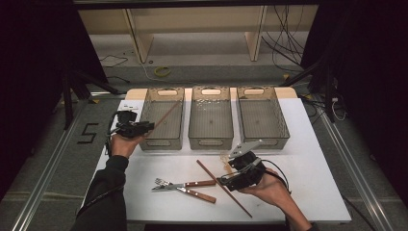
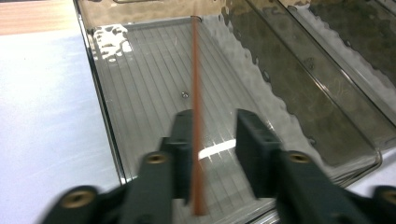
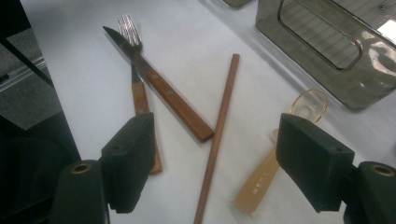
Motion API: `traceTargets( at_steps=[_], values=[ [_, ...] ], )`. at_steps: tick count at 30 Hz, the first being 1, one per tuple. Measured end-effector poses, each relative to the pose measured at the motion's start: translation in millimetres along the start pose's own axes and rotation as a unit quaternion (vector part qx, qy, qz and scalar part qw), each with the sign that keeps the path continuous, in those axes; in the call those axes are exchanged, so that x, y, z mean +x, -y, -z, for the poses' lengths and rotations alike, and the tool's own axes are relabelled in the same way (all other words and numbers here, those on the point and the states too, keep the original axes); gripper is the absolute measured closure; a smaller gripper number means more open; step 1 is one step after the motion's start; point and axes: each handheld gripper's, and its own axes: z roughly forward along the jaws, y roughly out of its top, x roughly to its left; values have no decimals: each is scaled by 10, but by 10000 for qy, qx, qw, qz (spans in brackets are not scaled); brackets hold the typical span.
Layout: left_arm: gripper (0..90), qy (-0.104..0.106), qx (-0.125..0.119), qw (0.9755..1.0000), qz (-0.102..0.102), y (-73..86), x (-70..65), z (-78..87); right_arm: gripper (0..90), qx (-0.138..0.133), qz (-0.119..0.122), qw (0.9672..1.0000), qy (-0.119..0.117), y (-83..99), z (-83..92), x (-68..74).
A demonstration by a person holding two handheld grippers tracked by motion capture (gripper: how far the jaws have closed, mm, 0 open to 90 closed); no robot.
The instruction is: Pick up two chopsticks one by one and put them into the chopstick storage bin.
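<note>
Releasing: left gripper (image 2: 212, 154) stood over the leftmost clear plastic bin (image 2: 100, 100), jaws parted.
Chopstick: thin reddish-brown wooden stick (image 2: 196, 93) between pads, leaning into that bin.
Right gripper (image 3: 215, 163): jaws wide, empty, above the second chopstick (image 3: 219, 130).

Three clear bins sit side by side along the far half of the desk (image 1: 308, 183), walls nearly touching, so no way through betw. them; approach from above only. The left bin (image 1: 162, 119) has a chopstick (image 2: 196, 93) leaning in it, w/ the left gripper (image 1: 144, 126) at its near rim, jaws apart. Near centre is cluttered: fork (image 3: 135, 70), knife (image 3: 159, 88), a second chopstick (image 3: 219, 135) and spoon (image 3: 280, 154) close together by the right gripper (image 1: 231, 179); bare desk far right and near left.
</note>
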Motion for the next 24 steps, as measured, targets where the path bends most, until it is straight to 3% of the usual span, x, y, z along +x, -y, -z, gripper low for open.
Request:
traceTargets(
  at_steps=[3, 8, 13, 17, 24],
  values=[
    [499, 93, -90, 9999, 68, -10, -16, 39, 294, -6, -14, 10000, 7, 2, 6, -3],
    [350, 502, -343, 9981, 84, 14, -103, 167, 294, 59, -58, 10000, 13, 3, 1, -8],
    [308, 863, -640, 9942, -83, 86, -235, 319, 314, 193, -95, 9997, -83, 2, -20, -13],
    [301, 963, -668, 9928, -240, 114, -343, 393, 326, 363, -151, 9991, -184, -7, -61, -14],
    [259, 1290, -762, 9876, -463, 226, -526, 435, 322, 567, -121, 9980, -249, -4, -138, 6]
  ],
)
